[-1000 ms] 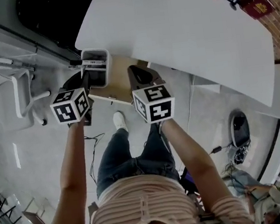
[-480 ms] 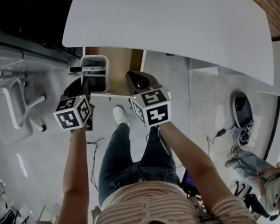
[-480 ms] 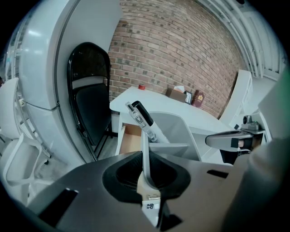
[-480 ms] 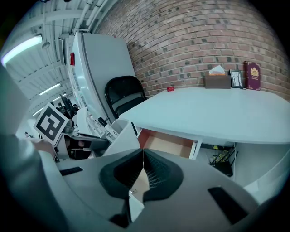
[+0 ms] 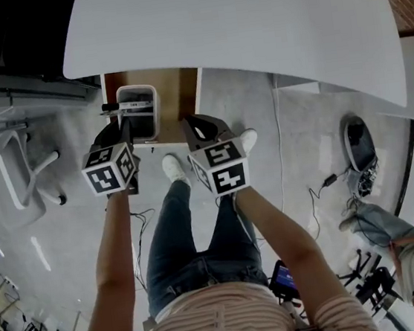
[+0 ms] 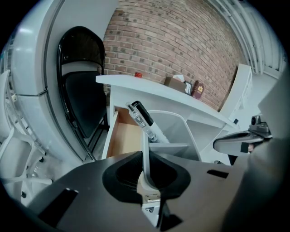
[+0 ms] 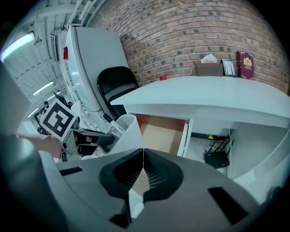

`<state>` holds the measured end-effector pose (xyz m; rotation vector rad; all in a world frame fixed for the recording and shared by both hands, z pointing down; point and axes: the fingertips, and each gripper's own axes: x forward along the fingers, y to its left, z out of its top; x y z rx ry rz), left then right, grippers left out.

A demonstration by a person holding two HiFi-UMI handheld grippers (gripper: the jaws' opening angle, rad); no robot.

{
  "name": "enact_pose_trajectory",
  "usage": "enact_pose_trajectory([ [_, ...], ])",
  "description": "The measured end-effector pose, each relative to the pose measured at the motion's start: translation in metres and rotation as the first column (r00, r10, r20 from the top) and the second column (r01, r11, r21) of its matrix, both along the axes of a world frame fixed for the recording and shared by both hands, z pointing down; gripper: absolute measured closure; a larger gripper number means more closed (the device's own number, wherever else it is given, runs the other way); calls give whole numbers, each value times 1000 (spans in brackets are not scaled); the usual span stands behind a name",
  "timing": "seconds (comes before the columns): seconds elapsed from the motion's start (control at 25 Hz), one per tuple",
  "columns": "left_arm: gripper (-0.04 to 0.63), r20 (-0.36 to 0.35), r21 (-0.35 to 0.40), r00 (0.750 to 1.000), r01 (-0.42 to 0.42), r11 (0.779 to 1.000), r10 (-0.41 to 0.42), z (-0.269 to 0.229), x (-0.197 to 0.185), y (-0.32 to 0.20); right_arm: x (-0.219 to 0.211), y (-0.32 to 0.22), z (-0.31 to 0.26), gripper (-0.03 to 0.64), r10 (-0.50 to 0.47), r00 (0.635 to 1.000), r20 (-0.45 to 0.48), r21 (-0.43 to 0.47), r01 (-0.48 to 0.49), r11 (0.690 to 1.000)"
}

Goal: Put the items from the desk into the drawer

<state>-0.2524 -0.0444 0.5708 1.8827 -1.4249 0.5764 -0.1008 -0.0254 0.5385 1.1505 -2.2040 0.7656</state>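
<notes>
**Brick-walled room, white desk: pen holder held at the open drawer**

Brick wall (image 7: 181, 31) behind, grey floor (image 5: 51, 240) below. The white desk (image 5: 249, 21) fills 12 o'clock of the head view. A tissue box (image 7: 209, 67) and a red book (image 7: 247, 65) stand at its far edge, by the wall. A black chair (image 6: 81, 95) sits at 9 o'clock in the left gripper view. The drawer (image 5: 177, 101) under the desk is pulled out, wooden bottom showing, at 11 o'clock of the head view.

Left gripper (image 6: 145, 158): jaws clamped on the thin near wall of a white pen holder (image 6: 176, 129), carried upright. Pens (image 6: 142, 118) lean out of it toward 11 o'clock. In the head view the holder overlaps the drawer's left part; we cannot tell whether it is inside or above.

Right gripper (image 7: 143, 156): jaws pressed together, nothing between them, pointing at the drawer's opening, just right of the holder. A black router (image 7: 217, 158) lies under the desk at 4 o'clock of the right gripper view.
</notes>
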Motion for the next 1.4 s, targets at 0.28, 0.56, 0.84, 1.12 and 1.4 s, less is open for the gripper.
enact_pose_trajectory([
  [0.28,554,12,-26,1000,-6,1000,6,39,17,-11,16,2,26,600,12,1000,-14,-35,-12,999],
  [0.56,554,21,-44,1000,-18,999,19,68,29,-24,15,-7,48,600,5,1000,-16,-59,-6,998],
  [0.84,554,35,-52,999,-19,998,21,91,29,-33,-1,-16,74,600,-15,1000,-20,-94,13,995],
  [1.12,554,28,-42,1000,-10,999,11,104,28,-40,-8,-25,91,600,-1,1000,-30,-117,-2,993],
  [1.4,554,37,-70,999,-7,997,10,120,28,-44,-10,-27,96,600,6,999,-43,-121,-11,993],
])
